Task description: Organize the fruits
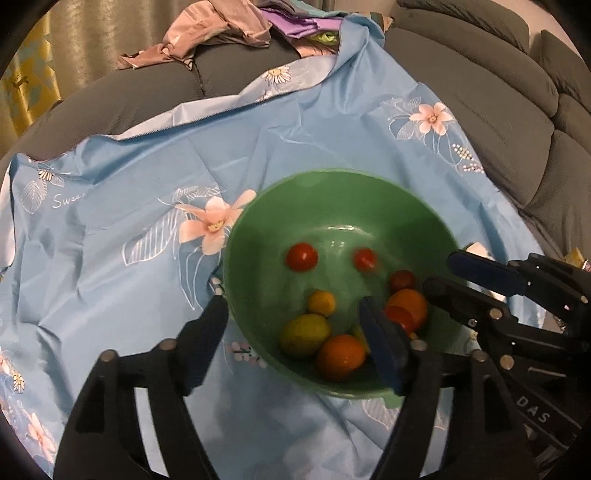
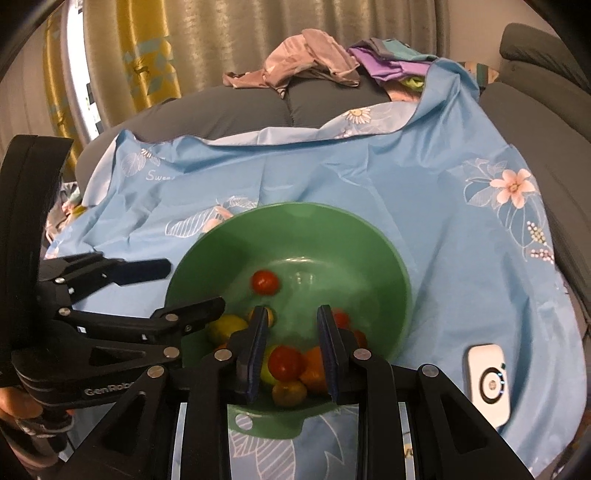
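Over the green bowl point(image 1: 258, 236) our left gripper point(image 1: 295, 314) spreads empty across its near rim, our right gripper point(image 2: 293, 332) pressed narrow and empty above the fruits point(image 1: 325, 314) inside, blue cloth point(image 1: 129, 177) beyond the bowl.

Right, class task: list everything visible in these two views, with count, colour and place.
bowl: one, green, on the cloth
cherry tomatoes: at least four, red, in the bowl
orange fruits: two, orange, in the bowl
yellow-green fruits: at least two, in the bowl
cloth: one, light blue floral, over the sofa
sofa: one, grey
clothes: heap, pink and purple, on the sofa
curtains: beige and yellow, behind
device: one, white, on the cloth
left gripper: black, open, astride the bowl's rim
right gripper: black, over the fruit
hand: one, holding the left gripper
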Demonstrator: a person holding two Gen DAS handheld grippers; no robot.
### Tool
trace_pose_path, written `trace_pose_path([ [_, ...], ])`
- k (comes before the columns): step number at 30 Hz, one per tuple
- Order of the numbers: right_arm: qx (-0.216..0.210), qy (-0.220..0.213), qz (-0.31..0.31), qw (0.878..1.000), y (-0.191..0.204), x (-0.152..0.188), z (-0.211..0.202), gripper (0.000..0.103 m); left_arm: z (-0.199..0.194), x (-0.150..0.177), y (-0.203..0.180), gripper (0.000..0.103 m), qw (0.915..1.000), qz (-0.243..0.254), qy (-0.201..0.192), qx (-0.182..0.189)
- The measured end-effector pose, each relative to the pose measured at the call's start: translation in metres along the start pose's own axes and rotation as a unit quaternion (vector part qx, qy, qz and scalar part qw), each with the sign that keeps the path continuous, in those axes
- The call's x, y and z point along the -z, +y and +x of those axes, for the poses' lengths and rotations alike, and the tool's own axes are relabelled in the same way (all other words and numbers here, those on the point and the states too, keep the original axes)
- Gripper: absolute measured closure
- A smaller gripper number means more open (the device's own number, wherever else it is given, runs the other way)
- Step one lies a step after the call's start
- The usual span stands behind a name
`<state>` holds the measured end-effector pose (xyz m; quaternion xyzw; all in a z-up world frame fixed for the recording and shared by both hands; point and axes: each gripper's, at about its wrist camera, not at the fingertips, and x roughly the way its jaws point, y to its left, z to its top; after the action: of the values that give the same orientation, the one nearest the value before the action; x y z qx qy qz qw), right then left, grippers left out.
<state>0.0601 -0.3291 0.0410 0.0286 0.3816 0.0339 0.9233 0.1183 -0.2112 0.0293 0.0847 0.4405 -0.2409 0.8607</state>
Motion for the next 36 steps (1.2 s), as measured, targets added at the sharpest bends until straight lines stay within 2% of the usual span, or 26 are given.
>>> trace_pose_path([
  [4, 0.003, 0.011, 0.011, 1.0, -0.005, -0.008, -0.014, 0.068, -0.022, -0.008, 0.0, 0.014, 0.9999, -0.008, 0.002, -0.013],
  [5, 0.006, 0.014, 0.012, 1.0, -0.006, -0.011, -0.017, 0.064, -0.029, -0.011, 0.0, 0.012, 0.9997, -0.009, 0.0, -0.022],
  [8, 0.026, 0.031, 0.012, 0.999, -0.008, -0.021, -0.026, 0.058, -0.043, -0.016, -0.001, 0.0, 0.9994, -0.012, -0.003, -0.033],
  [14, 0.036, 0.076, 0.019, 0.996, -0.012, -0.035, -0.03, 0.057, -0.051, -0.027, -0.005, 0.001, 0.999, -0.026, 0.023, -0.028],
  [16, 0.038, 0.076, 0.013, 0.996, -0.012, -0.038, -0.035, 0.057, -0.051, -0.032, -0.004, 0.001, 0.9981, -0.034, 0.038, -0.034],
  [17, 0.035, 0.077, 0.009, 0.996, -0.013, -0.04, -0.037, 0.057, -0.052, -0.034, -0.005, 0.001, 0.9973, -0.034, 0.044, -0.048],
  [19, 0.031, 0.085, 0.007, 0.996, -0.013, -0.043, -0.04, 0.057, -0.055, -0.038, -0.005, 0.001, 0.9966, -0.033, 0.044, -0.061],
  [23, 0.033, 0.09, -0.006, 0.995, -0.014, -0.051, -0.045, 0.057, -0.062, -0.044, -0.002, 0.001, 0.9966, -0.04, 0.047, -0.056],
  [28, 0.024, 0.093, 0.0, 0.995, -0.02, -0.058, -0.048, 0.057, -0.064, -0.049, -0.008, 0.001, 0.9958, -0.025, 0.051, -0.072],
  [36, 0.026, 0.094, 0.004, 0.995, -0.025, -0.059, -0.047, 0.057, -0.062, -0.051, -0.017, 0.001, 0.9954, -0.011, 0.056, -0.077],
])
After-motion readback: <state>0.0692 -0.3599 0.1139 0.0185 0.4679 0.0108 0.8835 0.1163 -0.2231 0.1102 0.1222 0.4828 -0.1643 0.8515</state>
